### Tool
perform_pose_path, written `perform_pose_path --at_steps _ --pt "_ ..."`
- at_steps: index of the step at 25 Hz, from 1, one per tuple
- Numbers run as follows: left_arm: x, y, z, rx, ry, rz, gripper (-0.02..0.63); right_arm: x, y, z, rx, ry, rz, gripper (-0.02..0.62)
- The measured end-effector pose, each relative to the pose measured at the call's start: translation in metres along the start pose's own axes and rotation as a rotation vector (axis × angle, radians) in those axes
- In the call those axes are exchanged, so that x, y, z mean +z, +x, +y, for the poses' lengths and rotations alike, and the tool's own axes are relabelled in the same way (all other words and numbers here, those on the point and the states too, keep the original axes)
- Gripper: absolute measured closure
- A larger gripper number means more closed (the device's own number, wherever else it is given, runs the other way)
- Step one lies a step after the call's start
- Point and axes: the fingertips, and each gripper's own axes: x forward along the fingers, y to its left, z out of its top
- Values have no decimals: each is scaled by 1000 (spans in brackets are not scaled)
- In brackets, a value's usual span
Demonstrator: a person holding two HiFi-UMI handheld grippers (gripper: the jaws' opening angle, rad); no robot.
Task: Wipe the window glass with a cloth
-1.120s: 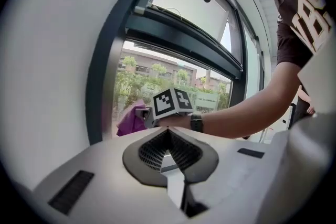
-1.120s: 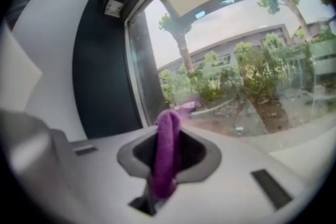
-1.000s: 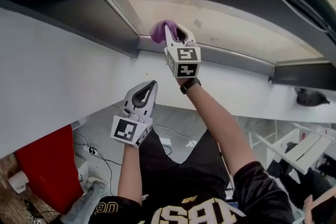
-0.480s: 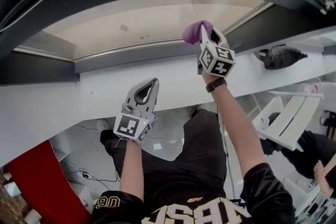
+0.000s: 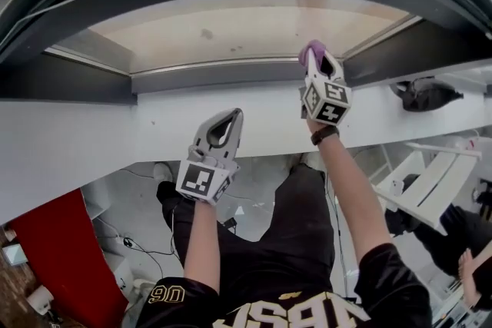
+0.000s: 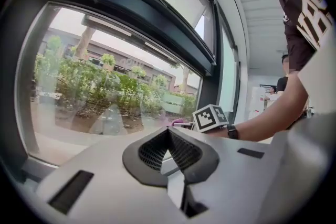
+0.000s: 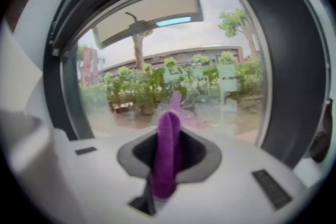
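left gripper (image 5: 231, 117), jaws together on nothing, hangs below the white sill (image 5: 92, 138). right gripper (image 5: 315, 57) is clamped on the purple cloth (image 7: 167, 155), whose folded end meets the window glass (image 5: 231, 27) low, near the right frame (image 5: 400, 50). soft, light and limp, the cloth probably wipes best pinched low, with a fat fold left proud.
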Motion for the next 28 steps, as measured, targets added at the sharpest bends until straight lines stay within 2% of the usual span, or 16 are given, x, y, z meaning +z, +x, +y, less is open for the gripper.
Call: perform_pose_path --at_steps 5,8,13,16,19,22,25,28 --pt "5 -87 106 175 30 -36 597 -44 35 224 306 -69 11 522" --pt "-2 -140 162 254 37 -8 597 -58 62 348 467 -90 6 522" --pt "-7 -219 214 344 21 55 597 -86 94 499 577 -49 59 522" --pt "1 -249 227 380 12 46 597 -84 114 561 607 -46 52 521" --pt "7 -257 230 381 -18 23 597 -78 128 575 596 0 49 522" --pt "3 -249 229 365 -24 17 597 -78 124 547 578 20 55 522" --pt "-5 -213 212 298 -17 26 597 -71 112 478 562 26 41 522" --pt "-14 -152 173 180 -43 29 597 -64 95 367 482 67 21 522"
